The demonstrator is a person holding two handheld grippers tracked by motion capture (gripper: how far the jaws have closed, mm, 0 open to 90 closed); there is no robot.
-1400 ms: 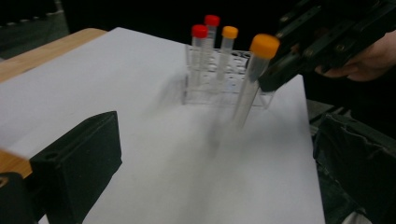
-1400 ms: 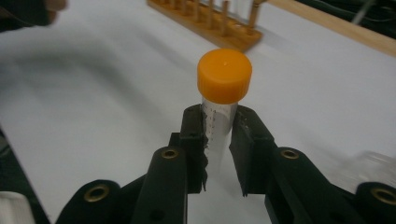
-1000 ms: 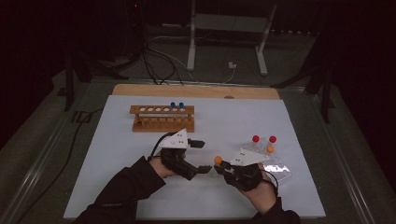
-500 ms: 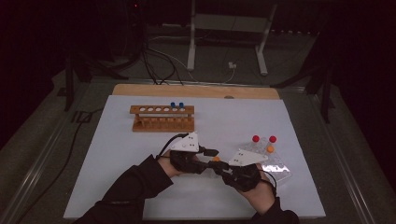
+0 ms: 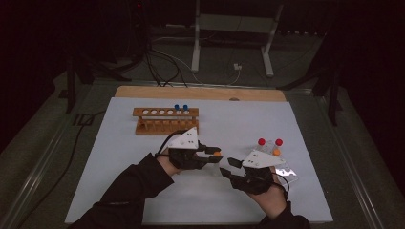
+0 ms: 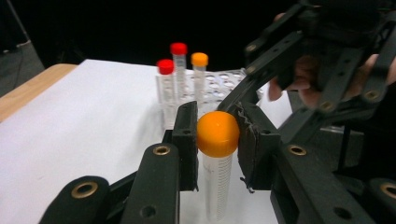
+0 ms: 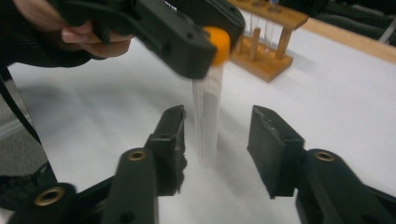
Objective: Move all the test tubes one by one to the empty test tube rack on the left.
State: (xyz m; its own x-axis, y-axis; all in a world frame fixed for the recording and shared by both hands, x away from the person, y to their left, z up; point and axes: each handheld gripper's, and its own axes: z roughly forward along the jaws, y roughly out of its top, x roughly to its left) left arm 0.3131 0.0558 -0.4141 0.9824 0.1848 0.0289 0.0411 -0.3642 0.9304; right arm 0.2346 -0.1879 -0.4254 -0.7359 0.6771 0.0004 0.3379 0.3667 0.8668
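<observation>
Right claw [image 5: 229,166] nearest, jaws parted, just been opening, pads clear of tube body between them. Left claw [image 5: 214,151] clamped on orange cap of clear tube [image 6: 217,184], just been closing; tube upright above white counter [image 5: 119,181]. Beyond: clear rack [image 5: 282,167], red-capped tubes [image 5: 261,142]. Farthest: wooden rack [image 5: 165,120], blue-capped tubes [image 5: 181,108].

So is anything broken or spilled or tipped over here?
Nothing stands out. The orange-capped tube hangs upright, pinched at its cap by the left gripper, whose jaws have just been closing. The right gripper has just been opening, clear of the tube. The wooden rack stands level.
</observation>
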